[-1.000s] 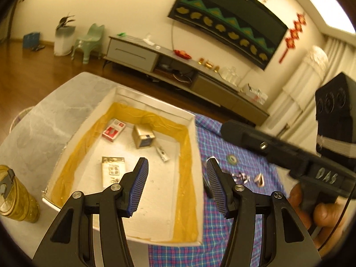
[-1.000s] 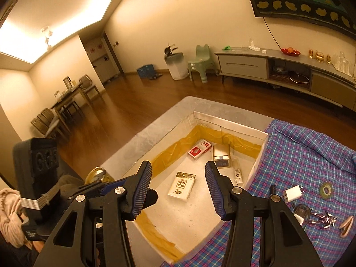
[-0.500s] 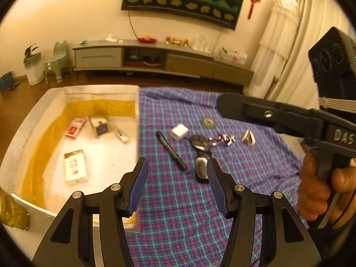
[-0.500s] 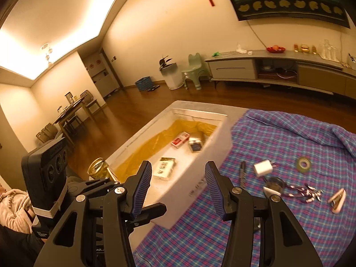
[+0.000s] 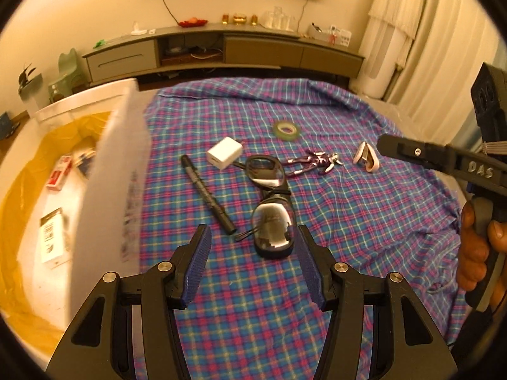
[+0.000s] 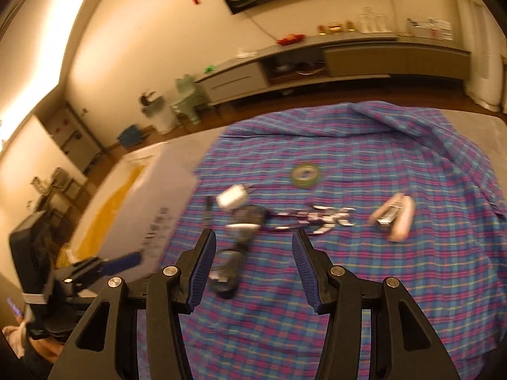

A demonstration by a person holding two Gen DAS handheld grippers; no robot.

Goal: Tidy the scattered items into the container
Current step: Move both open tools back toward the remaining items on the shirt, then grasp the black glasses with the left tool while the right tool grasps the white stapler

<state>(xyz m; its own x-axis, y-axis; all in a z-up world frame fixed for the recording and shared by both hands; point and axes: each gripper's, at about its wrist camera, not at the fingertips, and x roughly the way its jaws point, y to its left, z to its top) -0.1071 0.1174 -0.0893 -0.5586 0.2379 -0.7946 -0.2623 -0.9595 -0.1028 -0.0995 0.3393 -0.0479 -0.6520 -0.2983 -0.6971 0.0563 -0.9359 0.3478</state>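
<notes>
Cream walls, long grey media cabinet [image 5: 221, 52], white curtains [image 5: 412, 41], wood floor, green child chair [image 6: 187, 95].

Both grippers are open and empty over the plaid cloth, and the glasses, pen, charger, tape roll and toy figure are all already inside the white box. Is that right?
Not quite. The left wrist view shows the glasses, pen, charger, tape roll and toy figure lying on the plaid cloth, outside the white box. The left gripper and right gripper are open and empty.
</notes>
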